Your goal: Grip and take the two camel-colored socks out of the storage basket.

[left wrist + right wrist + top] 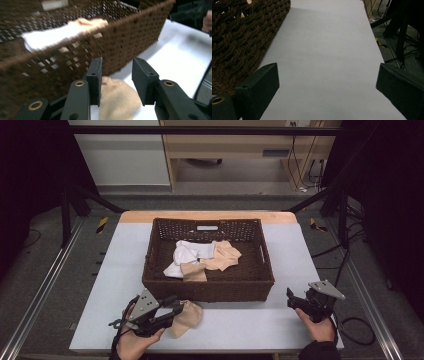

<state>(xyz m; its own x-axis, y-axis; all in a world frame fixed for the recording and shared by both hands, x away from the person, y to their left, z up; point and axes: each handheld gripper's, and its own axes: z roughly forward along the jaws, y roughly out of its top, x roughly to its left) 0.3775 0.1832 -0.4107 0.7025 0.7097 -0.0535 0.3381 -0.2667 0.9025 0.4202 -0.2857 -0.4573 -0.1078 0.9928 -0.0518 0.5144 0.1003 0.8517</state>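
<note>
— Near edge, left side?
— Left gripper (172, 307) low over the table (120, 270), just in front of the wicker basket (207, 290). Jaws parted, pads pressing on nothing. Beige sock (187, 316) lying loose on the table under and just past the jaws, close against the basket's front wall; in the left gripper view, seen below and between the two pads (95, 82), no pad on it.

— Room on that side?
— Tight ahead: basket wall right behind the sock. Open tabletop to the left and back toward the near edge, where the left hand (132, 342) comes in.

— And the right?
— Right gripper (295, 300) near the table's front right corner, well apart from the sock. Jaws spread wide, bare white surface between them in the right gripper view. Basket's woven corner (239, 37) just to one side; a long clear strip of table running ahead along the basket to the far edge. Beyond the table's right edge, floor with cables (357, 332) and dark frame legs (342, 215).

— Inside the basket?
— Small heap near the middle: white cloth (182, 255) and more beige socks (220, 256), one flat against the front inner wall. Bare wicker floor on both sides of the heap, rim unobstructed all round.
</note>
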